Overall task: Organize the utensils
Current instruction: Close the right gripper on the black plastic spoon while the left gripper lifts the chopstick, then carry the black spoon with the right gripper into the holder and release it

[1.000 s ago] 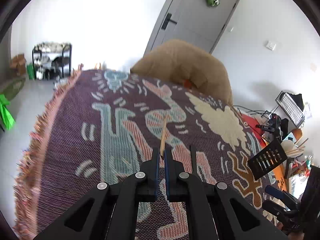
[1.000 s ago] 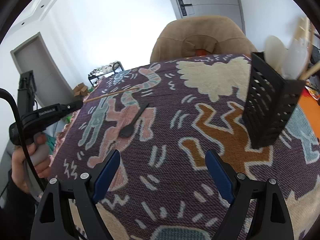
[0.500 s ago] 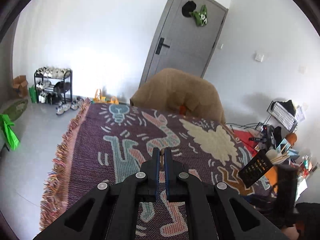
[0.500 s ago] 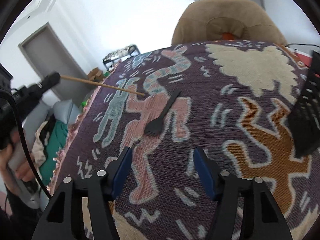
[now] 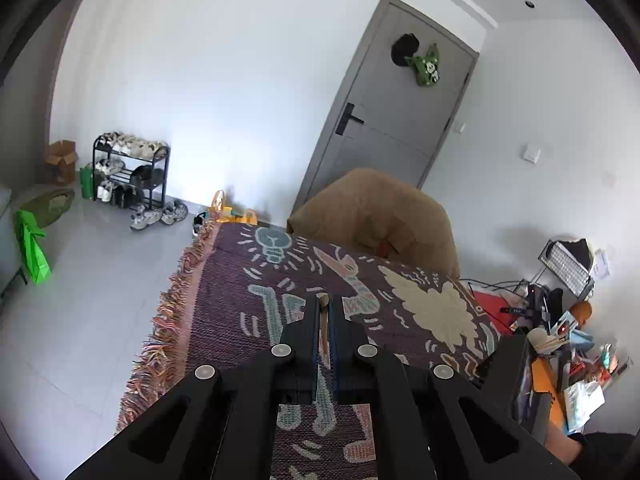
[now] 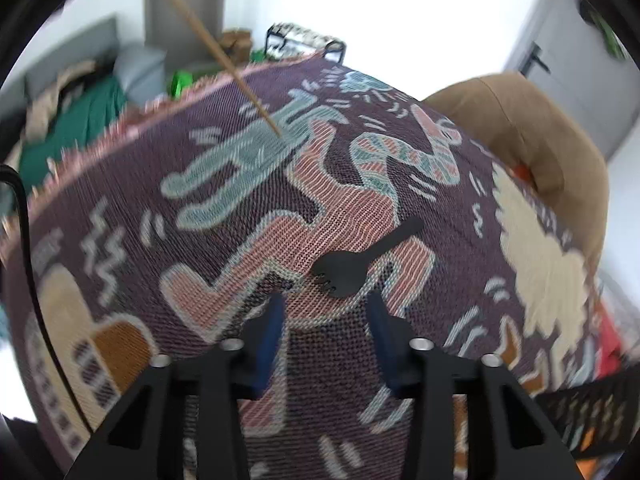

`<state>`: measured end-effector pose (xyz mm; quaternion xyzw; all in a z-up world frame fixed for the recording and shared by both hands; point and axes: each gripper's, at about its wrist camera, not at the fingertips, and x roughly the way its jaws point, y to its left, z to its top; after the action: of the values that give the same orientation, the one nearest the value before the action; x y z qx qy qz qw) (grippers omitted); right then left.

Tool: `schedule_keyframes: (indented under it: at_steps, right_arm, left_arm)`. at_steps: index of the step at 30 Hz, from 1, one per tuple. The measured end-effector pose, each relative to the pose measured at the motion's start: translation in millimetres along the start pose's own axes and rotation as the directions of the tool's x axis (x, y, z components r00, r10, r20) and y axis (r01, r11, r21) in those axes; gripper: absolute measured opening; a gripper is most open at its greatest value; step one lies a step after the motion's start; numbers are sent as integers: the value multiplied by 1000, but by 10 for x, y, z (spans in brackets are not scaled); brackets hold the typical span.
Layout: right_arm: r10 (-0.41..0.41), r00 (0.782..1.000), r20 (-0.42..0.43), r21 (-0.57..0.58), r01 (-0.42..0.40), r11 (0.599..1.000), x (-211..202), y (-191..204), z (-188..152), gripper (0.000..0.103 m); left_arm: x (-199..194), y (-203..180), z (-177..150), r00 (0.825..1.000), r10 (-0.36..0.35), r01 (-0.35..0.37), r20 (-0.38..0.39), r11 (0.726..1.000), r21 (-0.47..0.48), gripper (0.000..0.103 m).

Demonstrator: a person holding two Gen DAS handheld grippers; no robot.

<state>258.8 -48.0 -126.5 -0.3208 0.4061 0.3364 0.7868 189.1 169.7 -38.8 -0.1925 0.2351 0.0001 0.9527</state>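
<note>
My left gripper (image 5: 323,304) is shut on a wooden chopstick (image 5: 322,300), seen end-on between its fingers, held high above the patterned cloth (image 5: 240,300). In the right wrist view the chopstick (image 6: 216,50) slants down from the top left, above the cloth. My right gripper (image 6: 324,304) is open and empty, low over the cloth, with a black plastic fork (image 6: 360,254) lying just beyond its fingertips, tines toward me. The black perforated utensil holder (image 5: 508,360) stands at the cloth's right end with utensils in it; its edge shows in the right wrist view (image 6: 592,408).
A tan armchair (image 5: 380,216) stands behind the table. Clutter with cables and packets (image 5: 576,344) lies at the right end. A shoe rack (image 5: 128,172) and a grey door (image 5: 392,120) are beyond. The cloth's fringed edge (image 5: 164,320) hangs at the left.
My left gripper has risen well above the cloth with the chopstick. My right gripper has moved left and down toward the black fork, its fingers narrower than before; the holder has slid out to the right edge.
</note>
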Motion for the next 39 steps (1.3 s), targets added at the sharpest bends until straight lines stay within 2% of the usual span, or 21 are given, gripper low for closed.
schedule_keyframes:
  at_steps: [8, 13, 15, 16, 18, 23, 25, 28, 31, 39]
  right_arm:
    - [-90, 995, -48, -198, 79, 977, 200, 148, 73, 34]
    - [-149, 989, -20, -288, 137, 948, 262, 222, 106, 34]
    - [-151, 988, -18, -306, 139, 942, 287, 237, 111, 25]
    - [-153, 987, -41, -308, 133, 942, 326, 238, 107, 5]
    - [-170, 985, -25, -312, 154, 937, 325, 251, 99, 5]
    - [-94, 995, 10, -201, 94, 975, 59, 112, 111, 3]
    - [-40, 999, 21, -106, 42, 993, -112, -54, 135, 2]
    - [28, 999, 42, 14, -29, 1000, -325, -262, 134, 2]
    - [131, 989, 72, 136, -139, 981, -547, -494, 97, 2]
    - [230, 962, 149, 321, -266, 909, -1087, -951, -82, 2]
  left_arm:
    - [-133, 194, -1, 999, 26, -25, 20, 999, -33, 4]
    - [-179, 266, -1, 999, 33, -31, 31, 998, -50, 4]
    - [-193, 289, 4, 999, 34, -32, 33, 998, -55, 4]
    - [-199, 298, 6, 999, 35, -33, 35, 998, -58, 4]
    - [-216, 302, 10, 999, 35, -32, 38, 998, -61, 4]
    - [-254, 264, 21, 999, 29, -27, 44, 998, -50, 4]
    - [-258, 232, 30, 999, 22, -20, 44, 999, -45, 4]
    - [-260, 164, 36, 999, 7, -6, 48, 999, -37, 4]
    - [-246, 86, 37, 999, -13, 14, 46, 999, -29, 4]
    - [-147, -189, 94, 996, -81, 81, 24, 997, 14, 4]
